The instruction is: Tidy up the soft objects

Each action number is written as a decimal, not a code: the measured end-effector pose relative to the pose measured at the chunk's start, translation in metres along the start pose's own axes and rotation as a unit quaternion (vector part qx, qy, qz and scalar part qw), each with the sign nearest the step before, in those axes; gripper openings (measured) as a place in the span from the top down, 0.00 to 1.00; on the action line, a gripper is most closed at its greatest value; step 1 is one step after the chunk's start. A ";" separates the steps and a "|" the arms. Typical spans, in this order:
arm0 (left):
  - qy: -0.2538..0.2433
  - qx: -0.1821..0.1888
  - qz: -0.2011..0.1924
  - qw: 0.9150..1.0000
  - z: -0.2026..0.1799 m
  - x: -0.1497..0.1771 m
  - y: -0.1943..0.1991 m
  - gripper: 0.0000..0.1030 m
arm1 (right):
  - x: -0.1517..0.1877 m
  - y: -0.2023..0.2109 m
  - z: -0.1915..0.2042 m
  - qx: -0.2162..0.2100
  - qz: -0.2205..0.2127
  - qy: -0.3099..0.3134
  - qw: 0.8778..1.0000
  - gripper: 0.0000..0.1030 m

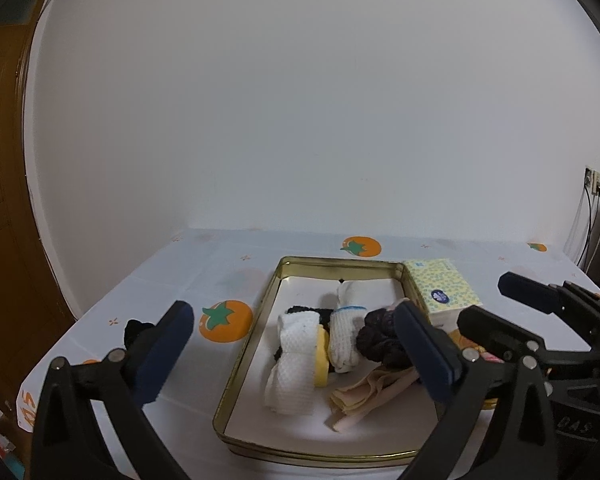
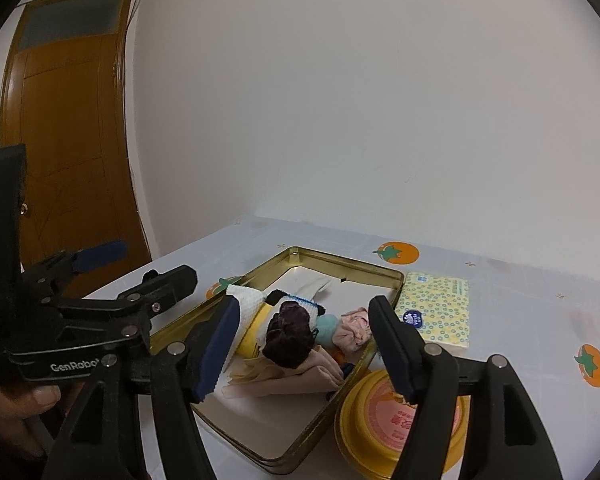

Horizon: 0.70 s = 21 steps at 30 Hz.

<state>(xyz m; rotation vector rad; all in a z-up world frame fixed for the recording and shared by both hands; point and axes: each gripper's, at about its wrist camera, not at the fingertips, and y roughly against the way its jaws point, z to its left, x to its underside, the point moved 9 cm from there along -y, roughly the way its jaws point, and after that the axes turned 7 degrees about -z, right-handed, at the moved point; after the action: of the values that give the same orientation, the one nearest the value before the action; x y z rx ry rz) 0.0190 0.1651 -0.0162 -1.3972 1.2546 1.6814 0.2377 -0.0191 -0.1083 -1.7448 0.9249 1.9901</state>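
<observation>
A gold tin tray (image 1: pixel 340 268) (image 2: pixel 348 266) holds several soft items: a rolled white waffle cloth (image 1: pixel 296 356) (image 2: pixel 244 300), a white sock with a blue band (image 1: pixel 346 336), a dark purple scrunchie (image 1: pixel 380 340) (image 2: pixel 288 332), a folded beige cloth (image 1: pixel 364 396) (image 2: pixel 300 376) and a pink cloth (image 2: pixel 354 330). My left gripper (image 1: pixel 292 316) (image 2: pixel 148 264) hangs open over the tray's left side, holding nothing. My right gripper (image 2: pixel 304 308) (image 1: pixel 488 300) is open above the tray's right edge, also holding nothing.
A yellow dotted tissue pack (image 1: pixel 444 288) (image 2: pixel 436 308) lies right of the tray. A round yellow tin (image 2: pixel 364 412) sits at the tray's near right corner. A small black cloth (image 1: pixel 134 328) lies on the tablecloth left of the tray. A hand (image 2: pixel 32 396) holds the left gripper.
</observation>
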 end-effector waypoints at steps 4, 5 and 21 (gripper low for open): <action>-0.002 -0.001 0.003 1.000 -0.001 0.000 0.000 0.01 | 0.000 0.002 -0.004 0.003 -0.002 -0.007 1.000 0.33; -0.002 -0.002 0.006 1.000 -0.001 0.001 -0.001 0.01 | 0.000 0.002 -0.005 0.003 -0.003 -0.008 1.000 0.33; -0.012 -0.001 0.009 1.000 -0.009 0.000 0.001 0.01 | -0.006 0.012 -0.011 0.006 -0.014 -0.016 1.000 0.33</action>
<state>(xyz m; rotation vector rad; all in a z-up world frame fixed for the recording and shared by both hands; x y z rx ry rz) 0.0212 0.1567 -0.0158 -1.3661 1.2567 1.7067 0.2391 -0.0341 -0.1000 -1.7050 0.8954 1.9861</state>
